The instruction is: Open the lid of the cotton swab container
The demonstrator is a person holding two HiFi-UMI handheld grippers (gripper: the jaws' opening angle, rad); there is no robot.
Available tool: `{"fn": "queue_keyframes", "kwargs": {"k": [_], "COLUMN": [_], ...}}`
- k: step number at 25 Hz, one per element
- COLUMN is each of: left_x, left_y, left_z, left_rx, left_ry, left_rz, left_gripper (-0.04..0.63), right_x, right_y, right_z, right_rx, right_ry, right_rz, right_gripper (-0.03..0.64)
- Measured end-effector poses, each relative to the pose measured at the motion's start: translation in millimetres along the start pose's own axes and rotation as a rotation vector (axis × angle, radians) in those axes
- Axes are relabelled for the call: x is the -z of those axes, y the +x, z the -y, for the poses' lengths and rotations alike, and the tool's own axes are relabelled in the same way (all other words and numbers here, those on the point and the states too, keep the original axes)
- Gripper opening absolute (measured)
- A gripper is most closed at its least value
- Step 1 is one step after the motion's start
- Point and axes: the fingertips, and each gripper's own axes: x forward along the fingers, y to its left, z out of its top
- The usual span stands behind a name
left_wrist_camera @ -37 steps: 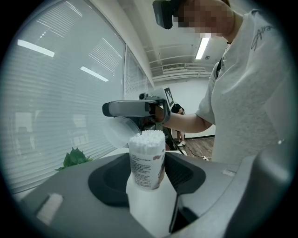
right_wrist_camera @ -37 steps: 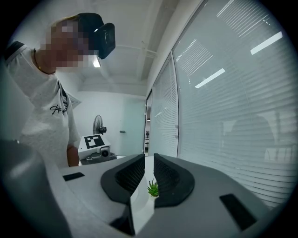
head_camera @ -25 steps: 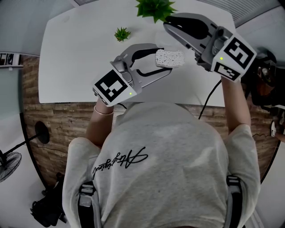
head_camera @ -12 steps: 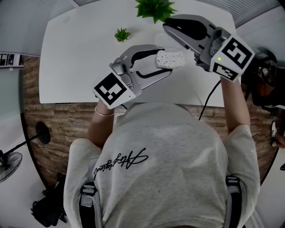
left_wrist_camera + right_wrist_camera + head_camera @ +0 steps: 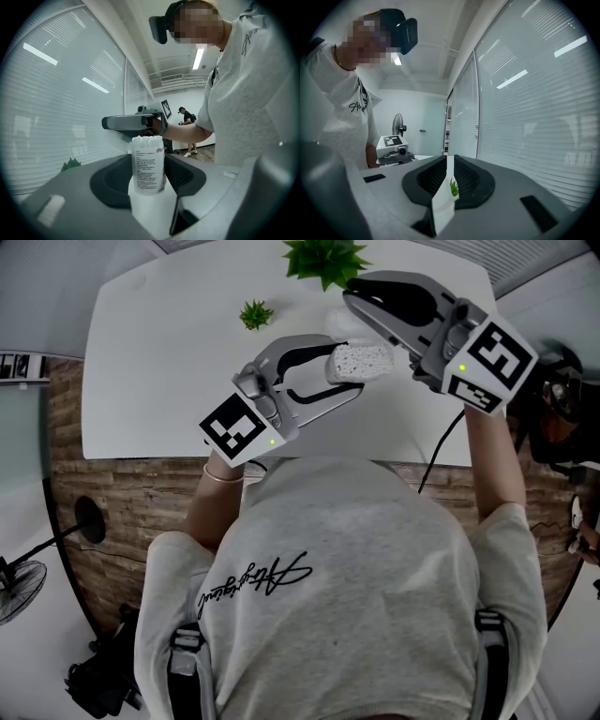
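Note:
The cotton swab container (image 5: 362,361), a small clear cylinder with a printed label, is held in the air over the white table (image 5: 150,362). My left gripper (image 5: 349,365) is shut on its lower body, and its jaws have just been closing a little. In the left gripper view the container (image 5: 148,161) stands upright between the jaws (image 5: 149,197), its top uncovered and the swab tips (image 5: 146,139) bare. My right gripper (image 5: 352,294) is nearly shut on the thin clear lid (image 5: 339,326), which hangs just beyond the container's open end. In the right gripper view the lid (image 5: 444,199) sits edge-on between the jaws (image 5: 447,173).
Two small green plants (image 5: 325,259) (image 5: 256,312) stand at the far side of the table. A black cable (image 5: 441,451) hangs off the near edge by my right arm. A fan (image 5: 19,587) stands on the floor at the left. Window blinds (image 5: 56,103) run along the wall.
The left gripper has turned slightly with the container in it. The clear lid now shows a little farther from the container's open end. The right gripper has kept still.

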Motion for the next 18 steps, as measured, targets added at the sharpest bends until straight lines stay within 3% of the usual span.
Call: {"fn": "queue_keyframes", "kwargs": {"k": [18], "left_x": [-6], "left_y": [-4], "left_z": [-20], "left_rx": [-0.104], "left_ry": [-0.050], "left_rz": [0.049], "left_gripper": [0.210], "right_x": [-31], "right_y": [-31], "right_z": [-1], "right_rx": [0.114], "right_ry": [-0.040], "right_rz": [0.139], "right_gripper": [0.051]}}
